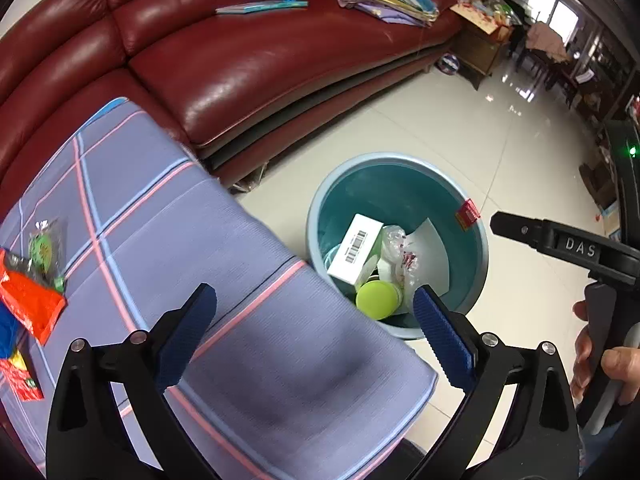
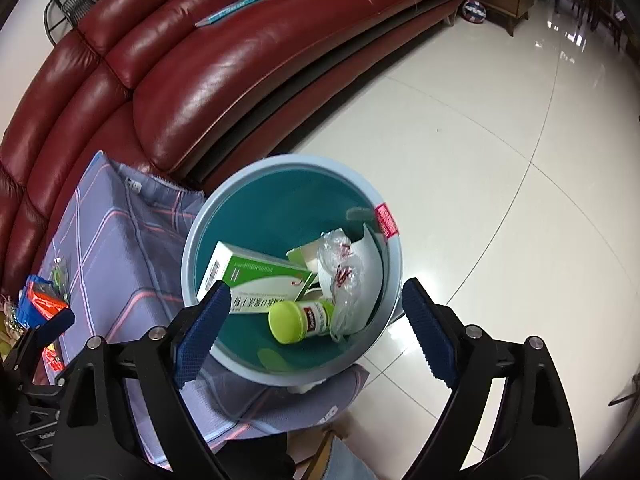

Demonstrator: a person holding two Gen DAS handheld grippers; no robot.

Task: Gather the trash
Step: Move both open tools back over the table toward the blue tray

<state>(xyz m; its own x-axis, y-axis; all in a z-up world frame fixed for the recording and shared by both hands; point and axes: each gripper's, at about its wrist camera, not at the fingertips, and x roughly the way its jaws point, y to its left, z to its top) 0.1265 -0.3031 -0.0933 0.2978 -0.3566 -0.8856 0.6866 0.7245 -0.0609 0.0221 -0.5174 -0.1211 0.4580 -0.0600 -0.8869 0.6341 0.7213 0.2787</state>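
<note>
Wrappers wait at the far left of the cloth-covered bench. Left claw gapes wide, empty; right claw spread empty over the bin. Slippery wrappers could escape a shallow pinch.

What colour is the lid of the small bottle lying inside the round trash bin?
Lime green lid; clearest in the right wrist view.
</note>
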